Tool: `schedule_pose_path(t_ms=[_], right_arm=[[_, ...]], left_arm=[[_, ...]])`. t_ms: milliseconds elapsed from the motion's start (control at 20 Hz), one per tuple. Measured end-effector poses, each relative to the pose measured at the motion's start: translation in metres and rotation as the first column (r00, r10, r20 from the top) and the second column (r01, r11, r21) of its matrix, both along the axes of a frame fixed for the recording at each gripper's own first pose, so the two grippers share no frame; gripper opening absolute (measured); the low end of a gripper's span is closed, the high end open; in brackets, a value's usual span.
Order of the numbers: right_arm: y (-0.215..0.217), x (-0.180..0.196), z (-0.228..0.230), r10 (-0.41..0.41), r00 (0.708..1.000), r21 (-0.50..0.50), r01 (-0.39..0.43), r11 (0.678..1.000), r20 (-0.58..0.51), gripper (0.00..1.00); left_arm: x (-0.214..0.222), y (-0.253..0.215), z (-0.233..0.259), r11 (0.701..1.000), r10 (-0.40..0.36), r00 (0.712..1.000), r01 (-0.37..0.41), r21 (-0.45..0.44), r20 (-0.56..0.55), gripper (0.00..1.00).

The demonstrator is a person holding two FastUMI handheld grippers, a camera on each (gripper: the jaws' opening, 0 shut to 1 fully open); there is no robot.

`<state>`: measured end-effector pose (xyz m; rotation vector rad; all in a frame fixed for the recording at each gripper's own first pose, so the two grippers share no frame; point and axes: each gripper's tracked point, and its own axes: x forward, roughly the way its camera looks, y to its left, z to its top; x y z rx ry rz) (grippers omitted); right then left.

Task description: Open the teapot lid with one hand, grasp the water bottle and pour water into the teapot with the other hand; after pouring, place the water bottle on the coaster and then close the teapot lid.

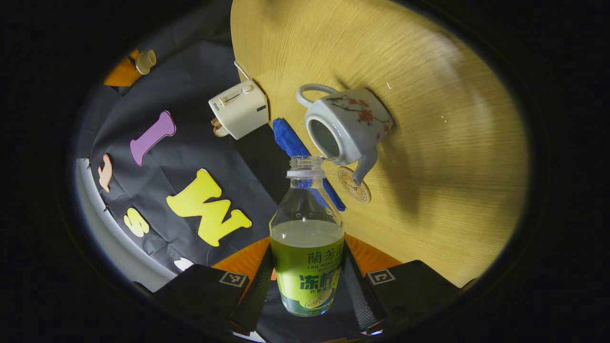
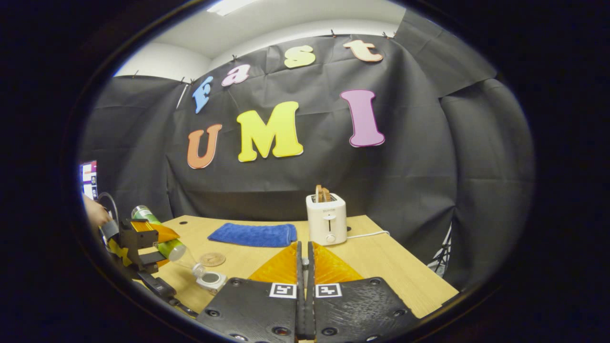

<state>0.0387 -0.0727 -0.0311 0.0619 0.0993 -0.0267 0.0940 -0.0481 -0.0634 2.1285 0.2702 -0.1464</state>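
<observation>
My left gripper [image 1: 307,290] is shut on the green-labelled water bottle [image 1: 307,247], uncapped and partly full. Its mouth is close to the open top of the white flowered teapot [image 1: 350,124], which has no lid on. The round coaster [image 1: 355,186] lies just past the spout. In the right gripper view the bottle [image 2: 157,233] tilts mouth-down over the teapot [image 2: 212,280], held by the left gripper [image 2: 143,250] and a hand [image 2: 95,214]; the coaster [image 2: 212,259] lies behind. My right gripper [image 2: 303,259] is raised above the table with its fingers pressed together; anything between them is hidden.
A folded blue towel [image 2: 252,235] lies at the back of the wooden table [image 2: 381,271], beside a white toaster [image 2: 326,219] with toast in it and a cord running right. The towel [image 1: 286,138] and toaster [image 1: 238,109] sit beyond the teapot.
</observation>
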Motion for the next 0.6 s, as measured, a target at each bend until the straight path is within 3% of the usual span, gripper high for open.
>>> schedule_pose_path(t_ms=[600], right_arm=[[0.0013, 0.0018, -0.0058, -0.001, 1.000, -0.008, 0.001, 1.000, -0.011, 0.00]], left_arm=[[0.0064, 0.0026, -0.0070, 0.999, -0.025, 1.000, 0.025, -0.046, -0.004, 0.73]])
